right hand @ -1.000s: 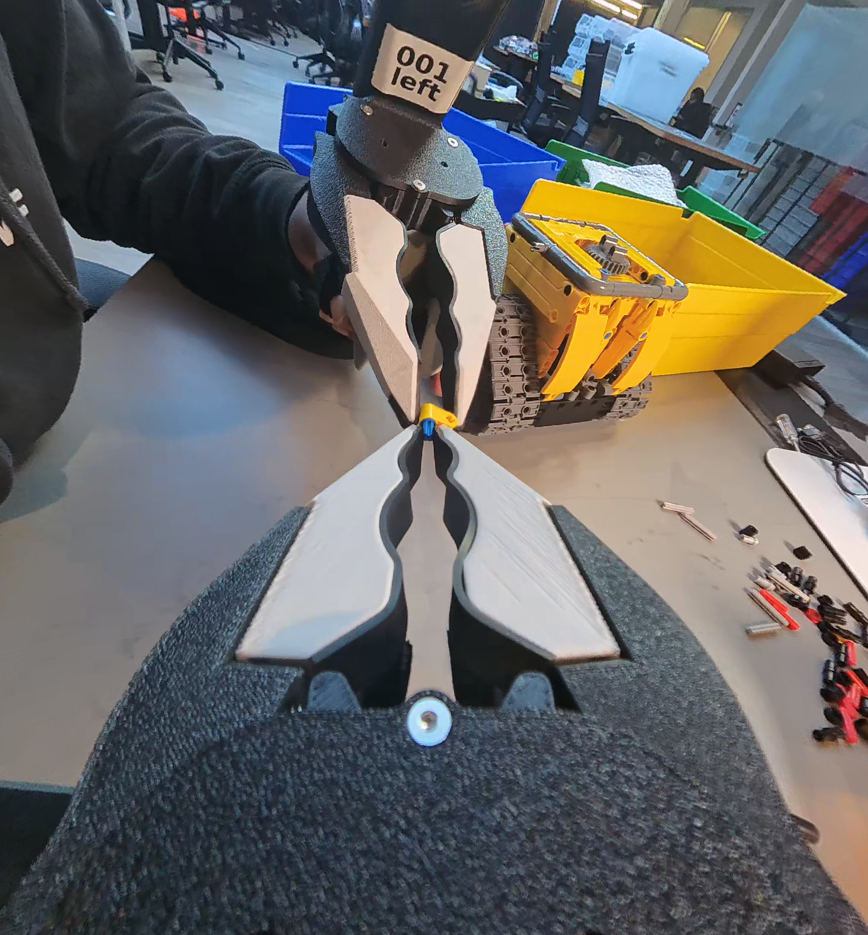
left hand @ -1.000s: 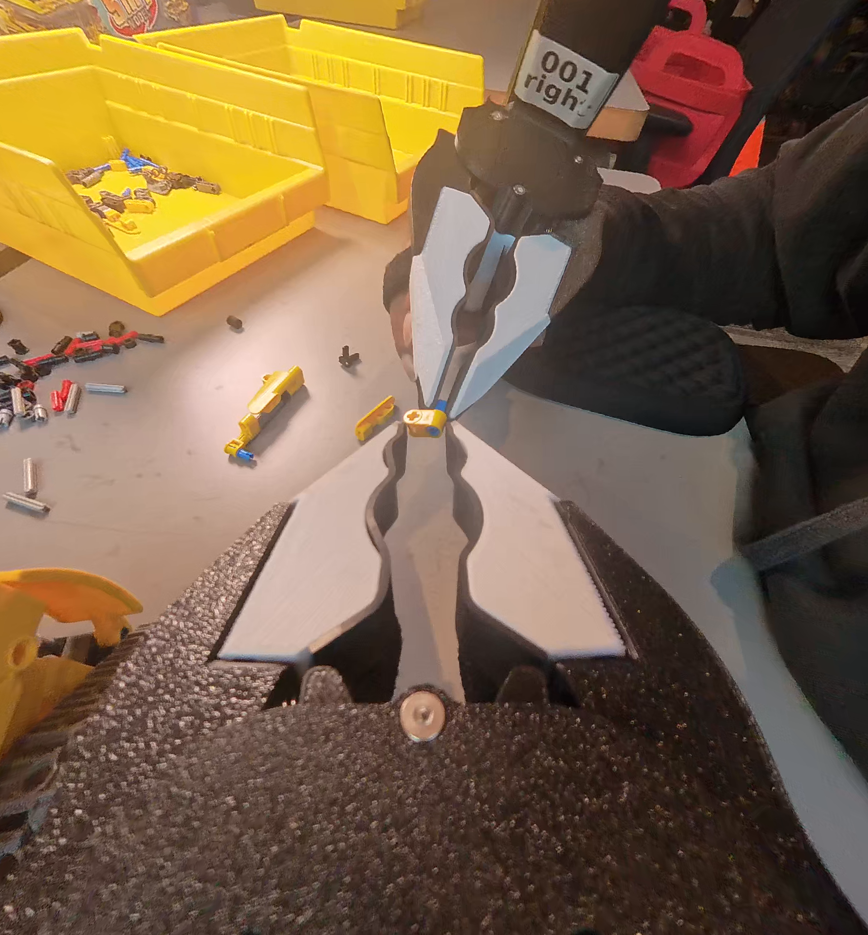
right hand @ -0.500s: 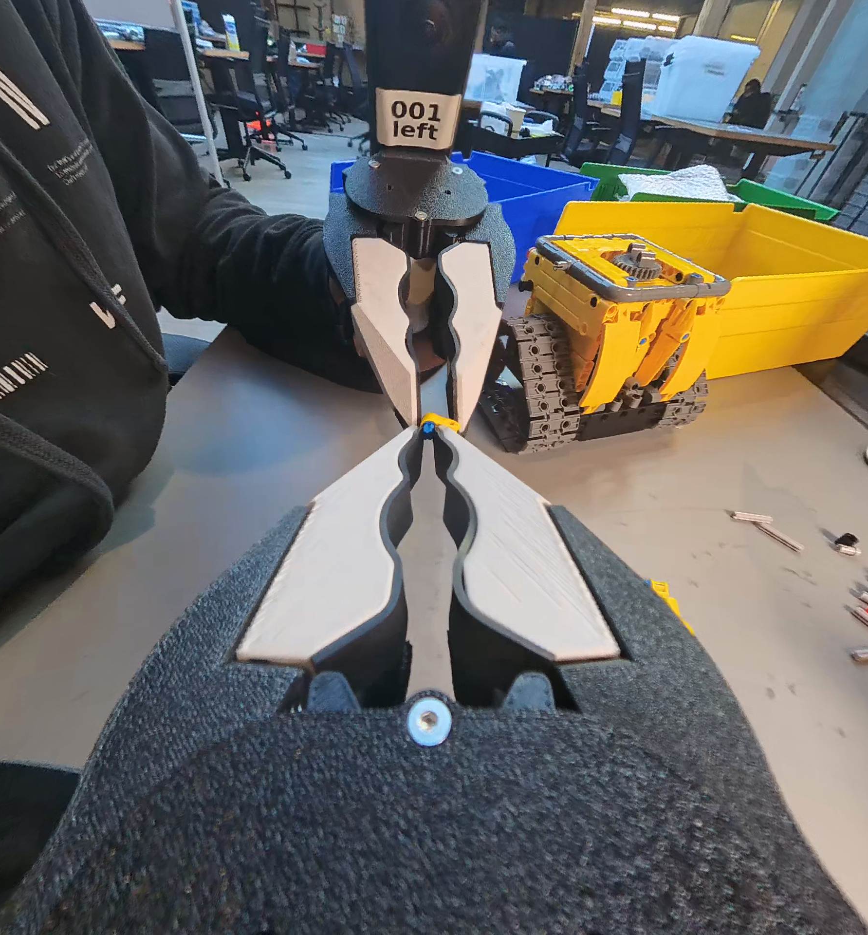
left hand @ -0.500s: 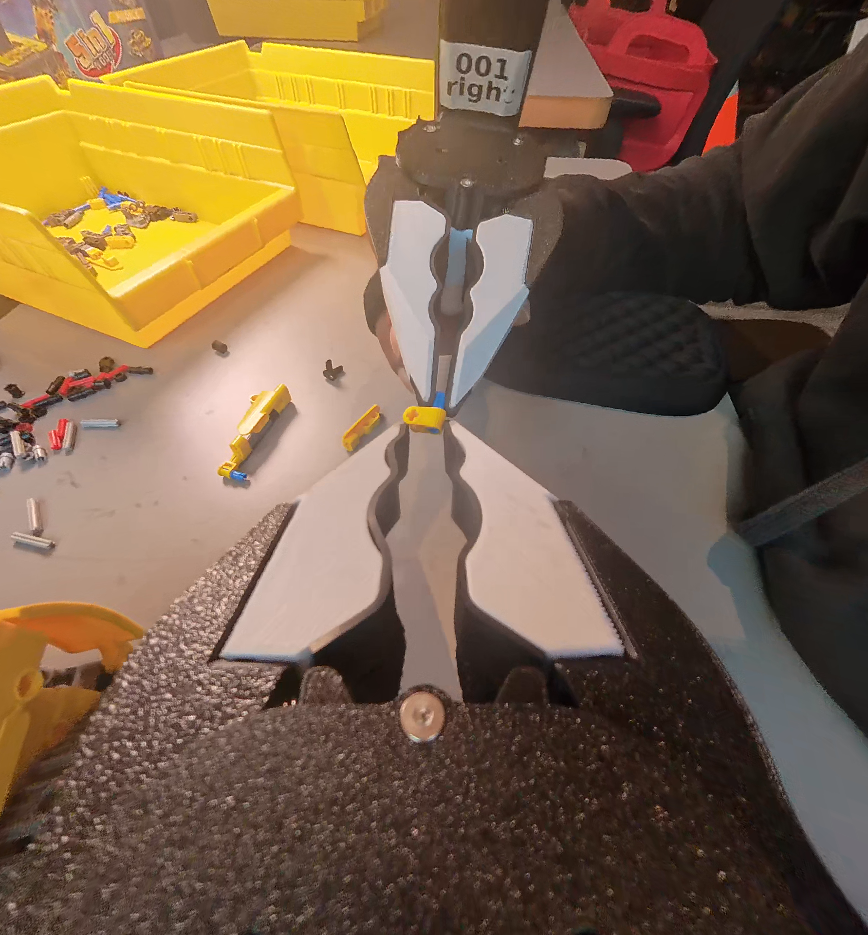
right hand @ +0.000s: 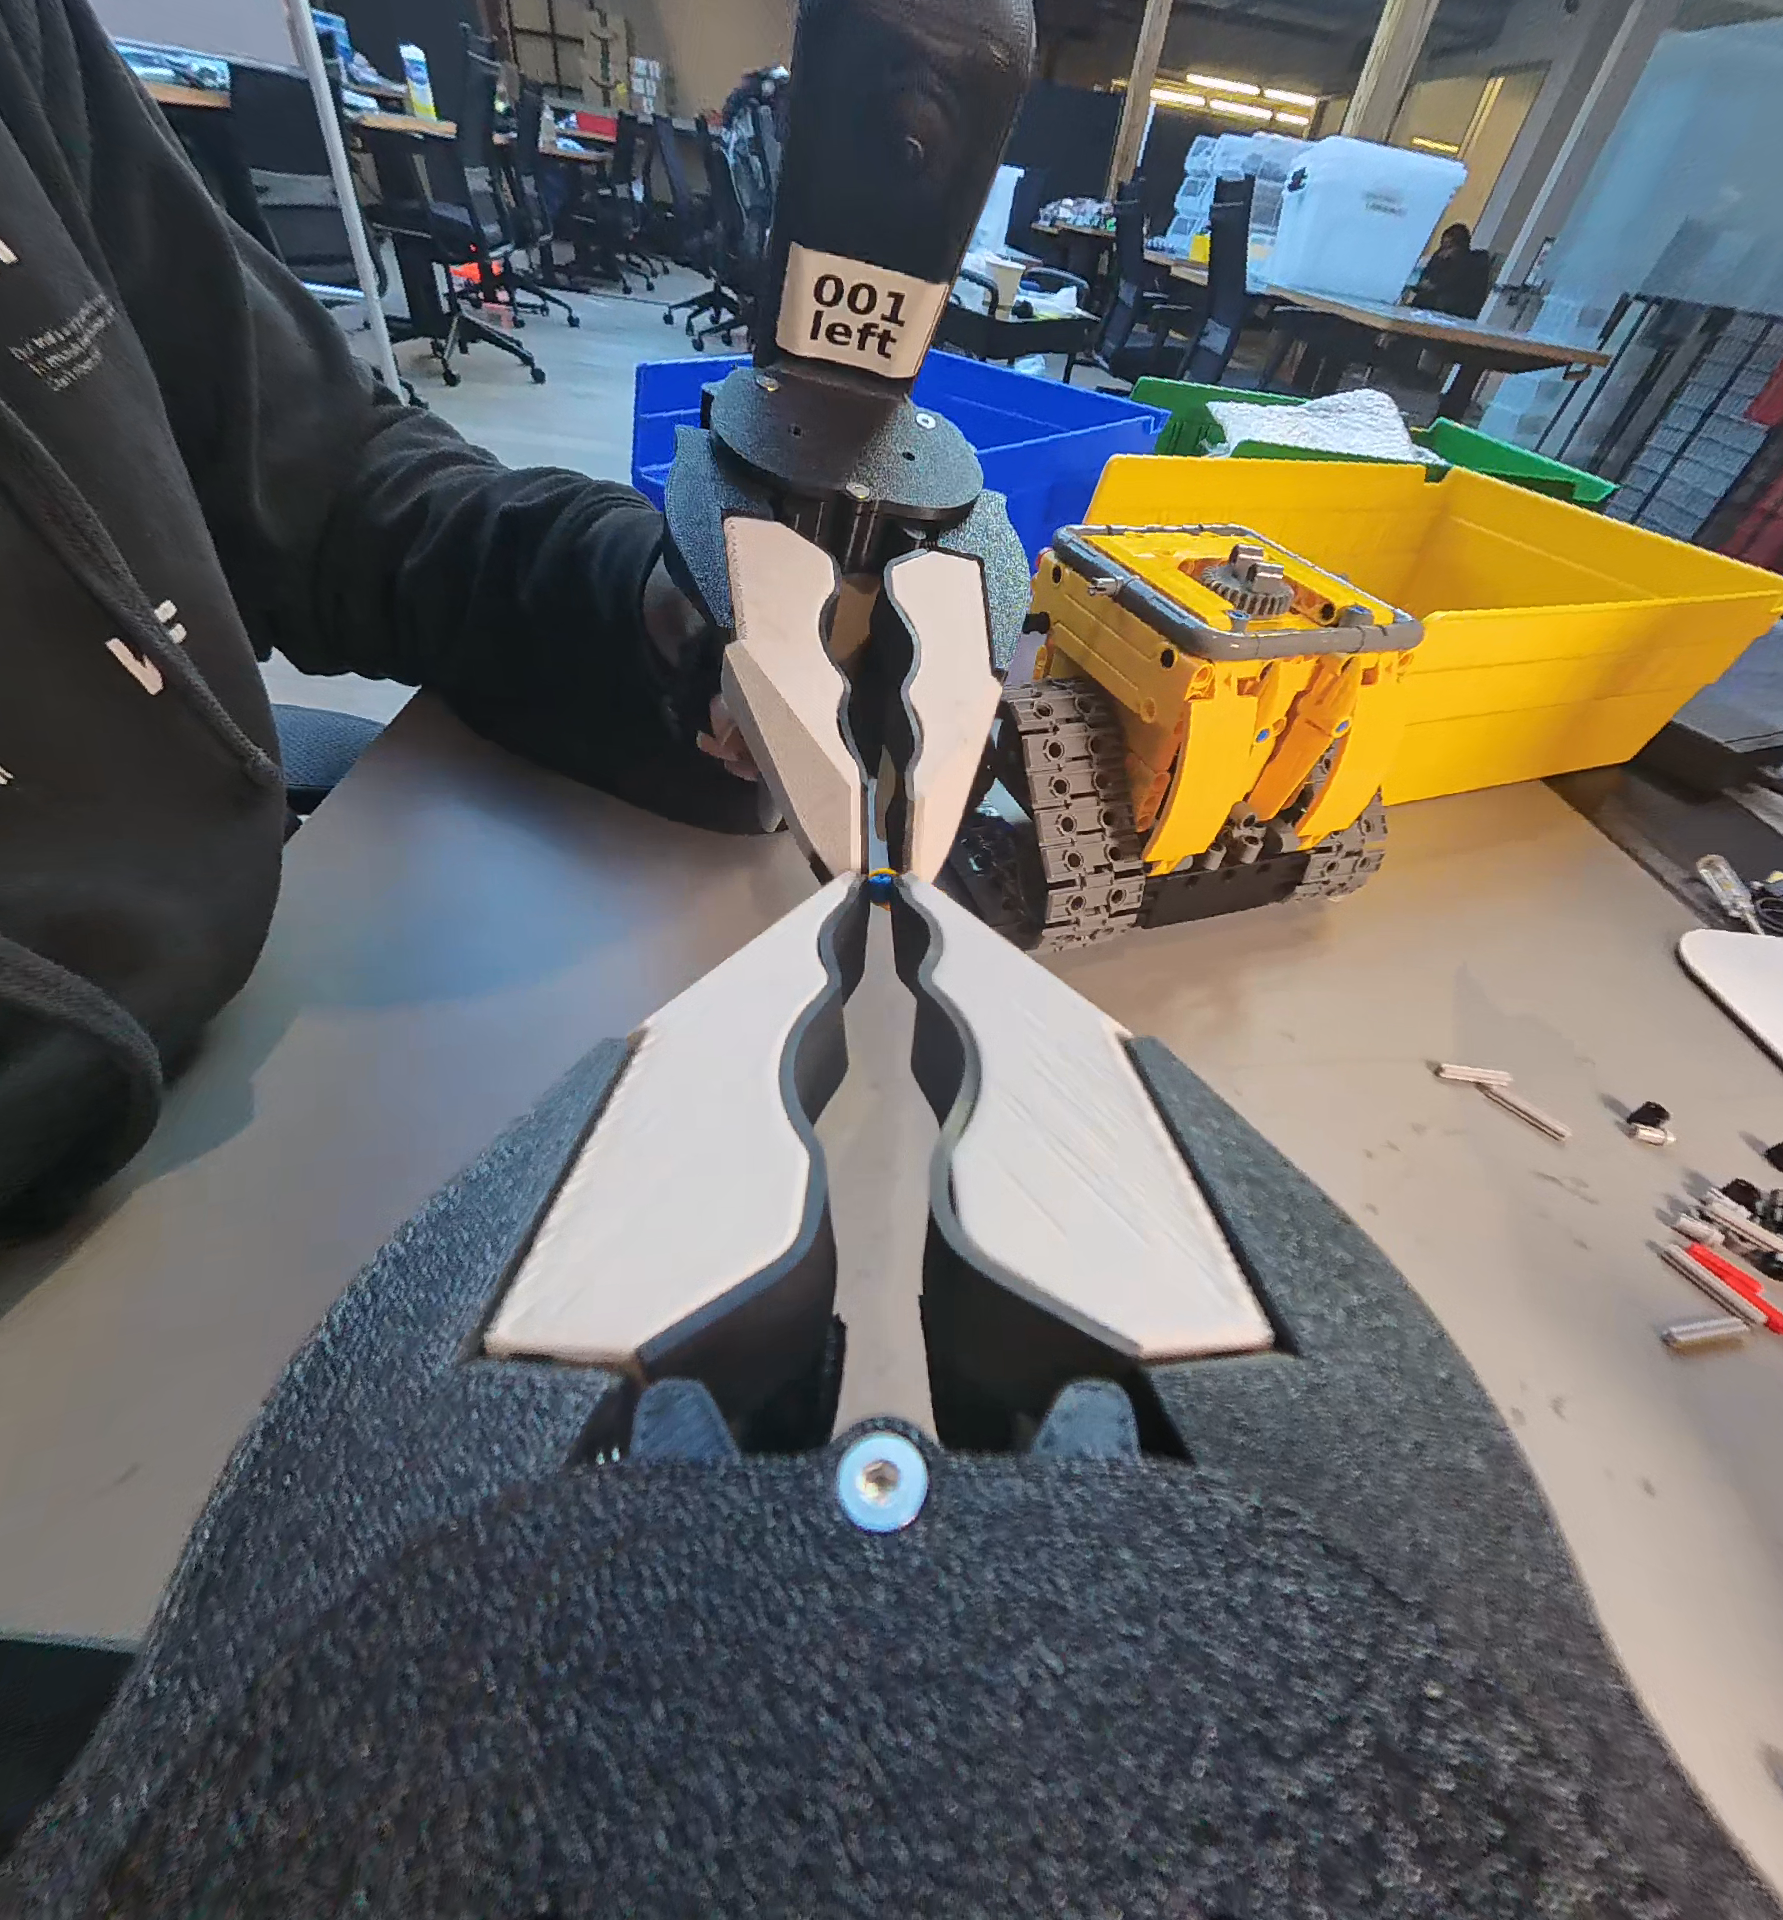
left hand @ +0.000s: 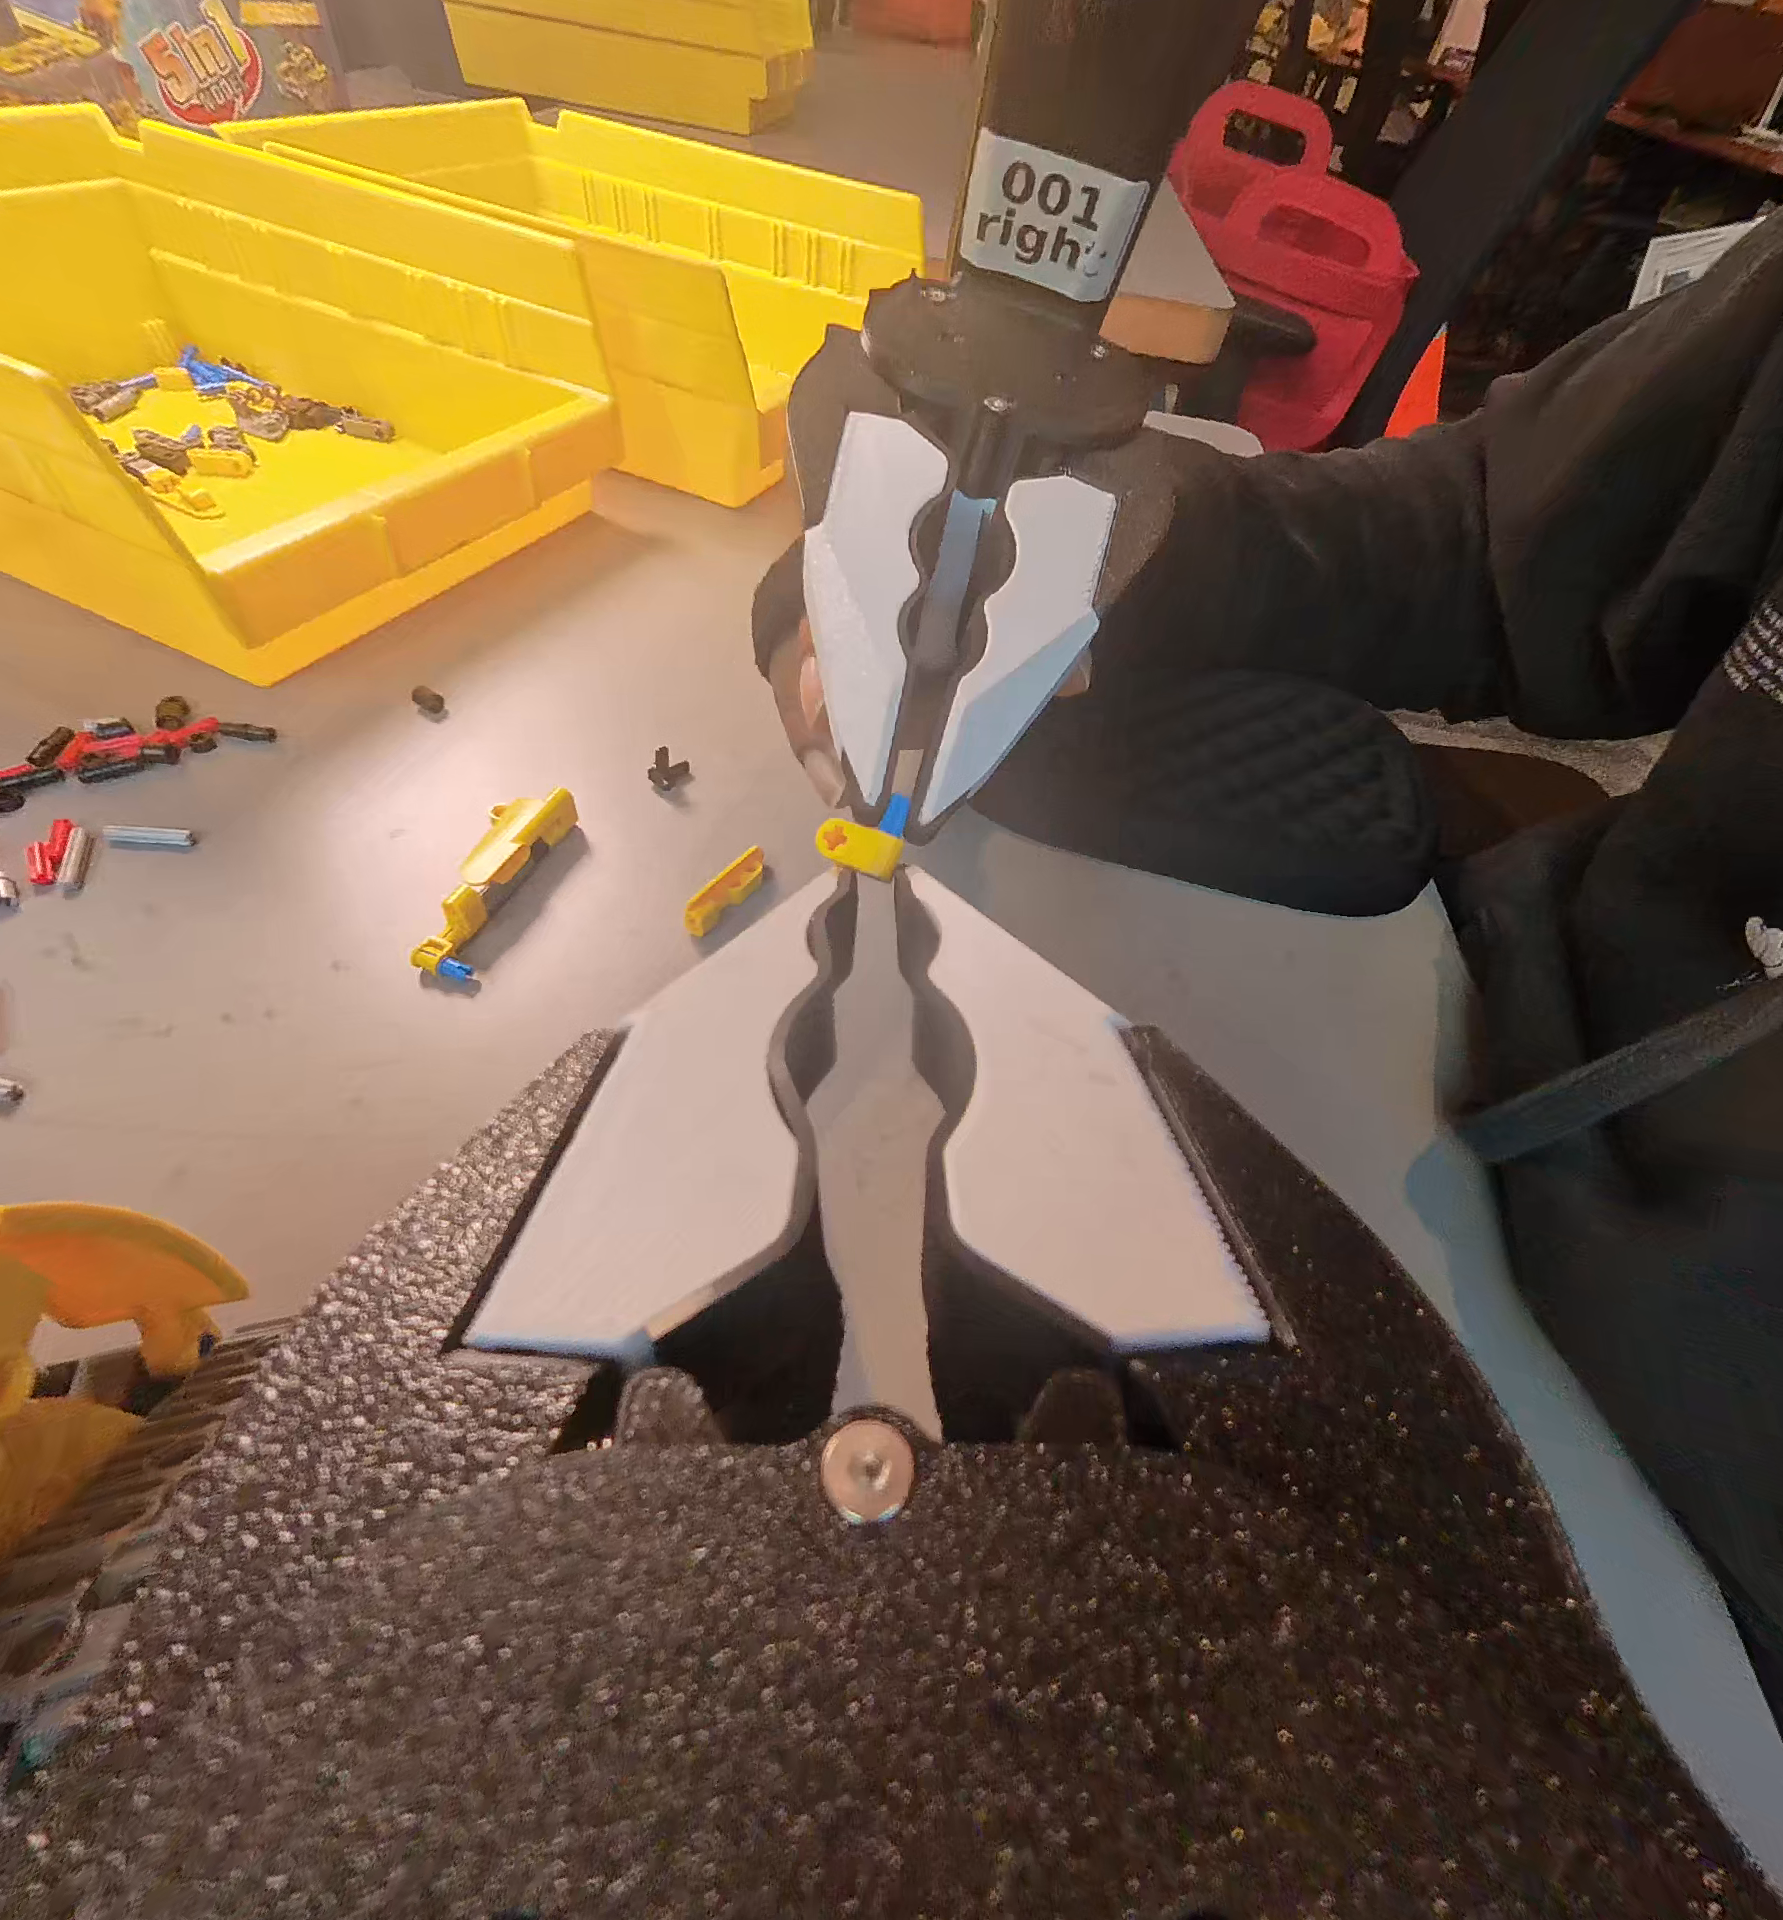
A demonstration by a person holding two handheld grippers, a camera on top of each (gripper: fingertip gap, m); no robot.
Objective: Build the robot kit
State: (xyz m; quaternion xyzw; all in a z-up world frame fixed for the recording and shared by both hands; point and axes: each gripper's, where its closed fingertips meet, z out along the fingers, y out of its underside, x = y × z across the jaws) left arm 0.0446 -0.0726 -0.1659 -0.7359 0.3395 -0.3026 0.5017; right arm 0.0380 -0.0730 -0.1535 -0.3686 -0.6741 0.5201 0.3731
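Observation:
My left gripper (left hand: 869, 878) is shut on a small yellow connector (left hand: 856, 847) and holds it above the grey table (left hand: 243, 1039). My right gripper (left hand: 892, 826) comes down from above, tip to tip with the left. It is shut on a short blue pin (left hand: 894, 814) that meets the connector's right end. In the right wrist view my right gripper (right hand: 874, 885) points up at the left gripper (right hand: 871, 868). Only a speck of blue and yellow shows between the tips there. A person's dark-sleeved hands hold both grippers.
Yellow bins (left hand: 243, 468) with small parts stand at the back. Loose pins and axles (left hand: 66, 790), a yellow sub-assembly (left hand: 497, 873) and a small yellow piece (left hand: 726, 890) lie on the table. A yellow tracked model (right hand: 1209, 727) stands by a yellow bin (right hand: 1593, 644) and a blue bin (right hand: 1022, 436). Only a small space, under 4 cm, lies between the two pairs of fingers.
Both grippers stay tip to tip on the connector and pin. The right gripper has swung from tilted to nearly upright, and both have lifted slightly. The connector has turned a little.

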